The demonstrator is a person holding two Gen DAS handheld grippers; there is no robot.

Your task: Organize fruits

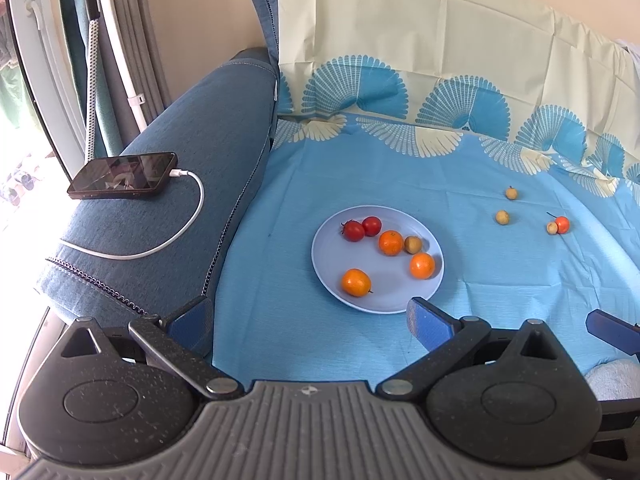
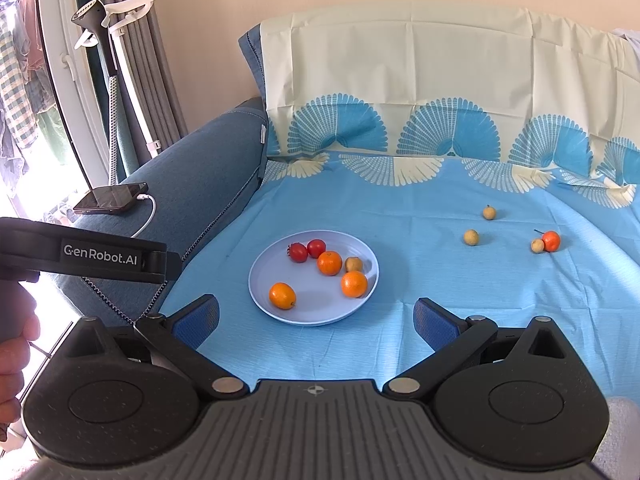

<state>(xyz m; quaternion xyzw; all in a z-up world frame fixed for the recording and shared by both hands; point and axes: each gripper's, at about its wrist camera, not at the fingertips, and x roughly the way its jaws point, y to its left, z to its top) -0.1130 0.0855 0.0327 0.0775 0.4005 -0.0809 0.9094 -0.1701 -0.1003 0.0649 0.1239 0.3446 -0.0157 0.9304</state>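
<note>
Both grippers hang empty above the near edge of the sofa's blue cloth (image 2: 400, 216), left gripper (image 1: 308, 320) and right gripper (image 2: 316, 320) with fingers spread wide. The plate (image 2: 320, 314) near the armrest side holds six fruits; four more fruits (image 2: 471, 237) lie apart toward the far right

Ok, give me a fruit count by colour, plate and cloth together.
Red: 2, both on the plate, e.g..
Orange: 4, three on the plate, e.g., one small on the cloth.
Yellow-brown: 4, one on the plate, three on the cloth, e.g..
Total: 10.
</note>
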